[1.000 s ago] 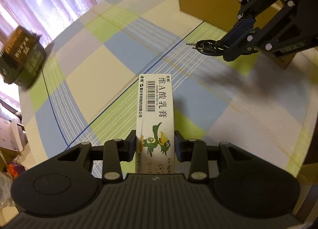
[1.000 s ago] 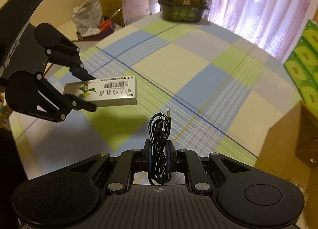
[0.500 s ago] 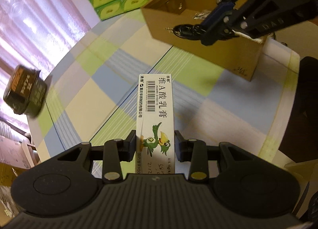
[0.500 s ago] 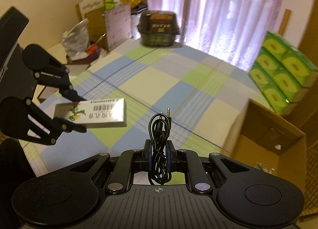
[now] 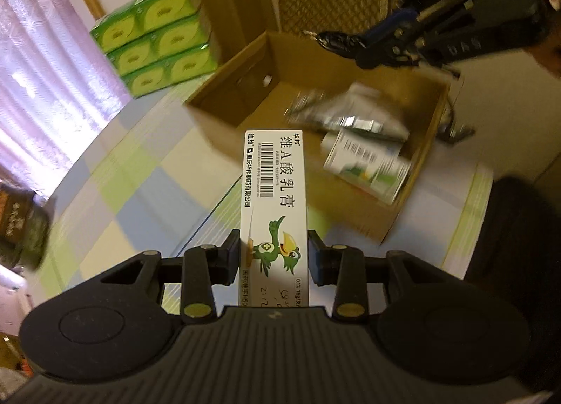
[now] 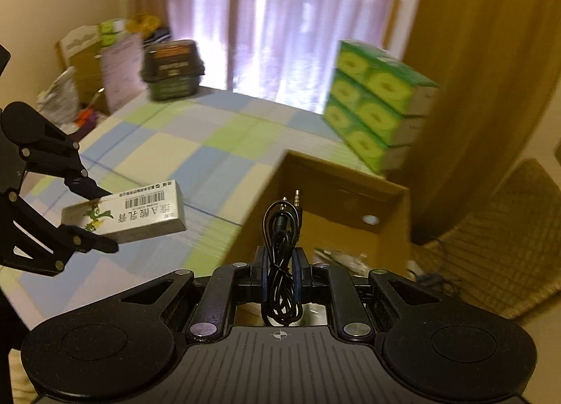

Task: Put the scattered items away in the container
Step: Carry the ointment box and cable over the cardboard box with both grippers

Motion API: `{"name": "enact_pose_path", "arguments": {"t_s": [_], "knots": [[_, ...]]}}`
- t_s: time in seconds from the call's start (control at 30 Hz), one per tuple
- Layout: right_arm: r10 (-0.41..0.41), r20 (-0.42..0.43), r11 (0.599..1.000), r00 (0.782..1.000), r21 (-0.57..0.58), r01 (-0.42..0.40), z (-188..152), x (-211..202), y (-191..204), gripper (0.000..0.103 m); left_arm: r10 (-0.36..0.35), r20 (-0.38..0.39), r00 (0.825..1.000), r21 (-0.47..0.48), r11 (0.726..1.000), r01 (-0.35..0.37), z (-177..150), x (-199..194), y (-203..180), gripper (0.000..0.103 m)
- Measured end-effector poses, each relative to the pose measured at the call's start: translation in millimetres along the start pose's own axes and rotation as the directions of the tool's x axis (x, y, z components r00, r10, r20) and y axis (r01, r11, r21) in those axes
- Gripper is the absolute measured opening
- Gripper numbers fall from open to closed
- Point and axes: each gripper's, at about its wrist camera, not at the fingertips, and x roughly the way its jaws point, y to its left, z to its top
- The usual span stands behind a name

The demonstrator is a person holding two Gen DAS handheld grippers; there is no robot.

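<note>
Cable (image 6: 280, 256) between fingers (image 6: 260, 274), apparently now over box (image 6: 350, 200)

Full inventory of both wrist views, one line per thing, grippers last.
White ointment carton with green bird: 1, held above table.
Coiled black audio cable: 1, held above box.
Brown cardboard box: 1, open, on table.
Foil and white packets: several, inside box.
Green tissue packs: 1 stack, behind box.
Dark food tub: 1, far table edge.
Checked tablecloth: 1, blue, green, cream.
Woven chair: 1, tan.
Left gripper: black.
Right gripper: black.
</note>
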Motion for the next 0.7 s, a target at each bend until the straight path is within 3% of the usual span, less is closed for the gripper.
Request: {"name": "enact_pose_path", "arguments": {"t_s": [0.3,0.7], "knots": [[-0.024,-0.026,0.998,0.999,0.064,0.025,-27,1,-43,0.016,-0.091,0.034,0.995,-0.092,0.991,0.094,58,41,-30,0.033],[-0.006,-0.06,0.991,0.998,0.136,0.014,-51,25,-74,0.016,-0.132,0.036,0.991,-0.25,0.959,0.137,78,98,-32,0.033]]}}
